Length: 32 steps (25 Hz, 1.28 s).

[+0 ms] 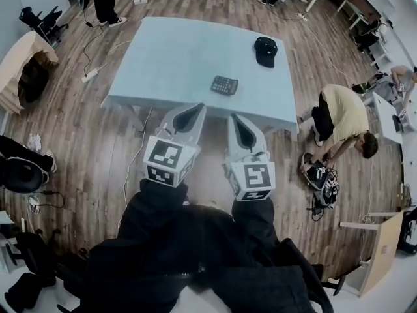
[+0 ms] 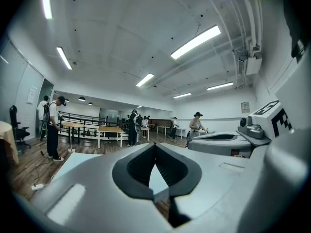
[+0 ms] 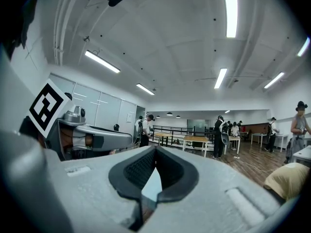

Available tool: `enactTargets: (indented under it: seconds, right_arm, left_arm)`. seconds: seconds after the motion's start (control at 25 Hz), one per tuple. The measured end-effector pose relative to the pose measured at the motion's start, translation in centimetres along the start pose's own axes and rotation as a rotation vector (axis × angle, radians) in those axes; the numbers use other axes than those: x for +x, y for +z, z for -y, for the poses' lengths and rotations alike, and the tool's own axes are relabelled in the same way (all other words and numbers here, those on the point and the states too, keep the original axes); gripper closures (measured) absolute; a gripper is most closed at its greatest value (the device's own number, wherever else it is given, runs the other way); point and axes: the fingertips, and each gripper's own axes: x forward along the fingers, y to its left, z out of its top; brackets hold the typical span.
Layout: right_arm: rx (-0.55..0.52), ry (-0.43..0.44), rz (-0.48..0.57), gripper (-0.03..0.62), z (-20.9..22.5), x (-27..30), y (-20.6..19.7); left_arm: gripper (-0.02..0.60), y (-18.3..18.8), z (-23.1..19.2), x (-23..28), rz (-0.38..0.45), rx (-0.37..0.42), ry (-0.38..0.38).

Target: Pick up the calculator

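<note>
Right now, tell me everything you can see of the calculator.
The calculator is a small, dark, flat rectangle, plastic by the look of it, with a grid of keys just visible; its display is too small to read. It lies face up on the pale blue table, turned slightly against the near edge and toward the near right of the top. Only the table touches it. The black cap lies apart, farther back. The left gripper and right gripper are short of it. It shows only in the head view.
</note>
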Motion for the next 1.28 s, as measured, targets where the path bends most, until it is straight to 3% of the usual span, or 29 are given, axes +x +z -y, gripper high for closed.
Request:
enactTargets:
  seconds: [0.72,1.0,1.28]
  right_arm:
    - [-0.023,0.019,-0.04,0.595,-2.9,2.0,-1.2]
    - [-0.014,0.031,-0.054,0.595,-0.9,4.8,-2.2]
    - [0.007,0.091,-0.036,0.595,1.7,11.2,-2.8]
  left_arm:
    - [0.584,-1.5,-3.0,-1.1,-0.016,-0.025,0.014]
    - [0.584,-2.2,-4.3,1.5,-0.034,-0.024,0.03]
    - [0.584,-2.0,-8.3,6.6,-0.054,0.01,0.081]
